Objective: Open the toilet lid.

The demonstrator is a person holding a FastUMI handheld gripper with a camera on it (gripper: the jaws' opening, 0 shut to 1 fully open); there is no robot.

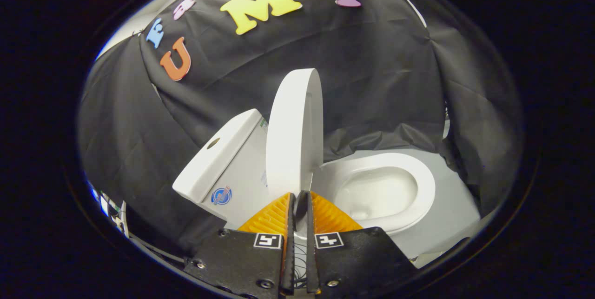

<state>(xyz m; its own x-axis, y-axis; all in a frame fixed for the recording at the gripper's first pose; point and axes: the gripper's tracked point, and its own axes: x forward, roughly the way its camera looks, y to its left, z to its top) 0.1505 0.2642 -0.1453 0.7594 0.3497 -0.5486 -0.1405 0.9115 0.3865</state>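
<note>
Two fingers of the gripper [300, 196] sit nearly together in the gripper view, a thin gap between them, seemingly clenched on nothing — though whether the lid's near edge is nipped there I cannot tell. Just ahead, the toilet lid [293, 136] stands raised almost upright, the tank [223, 159] to its left, the open bowl [381, 189] to its right. Judged from this, lifting is nearly done — next, lean the lid against the tank and withdraw.

The gripper [300, 196] points toward 12 o'clock, its two fingers [272, 217] drawn nearly together with a thin gap between their tips.
</note>
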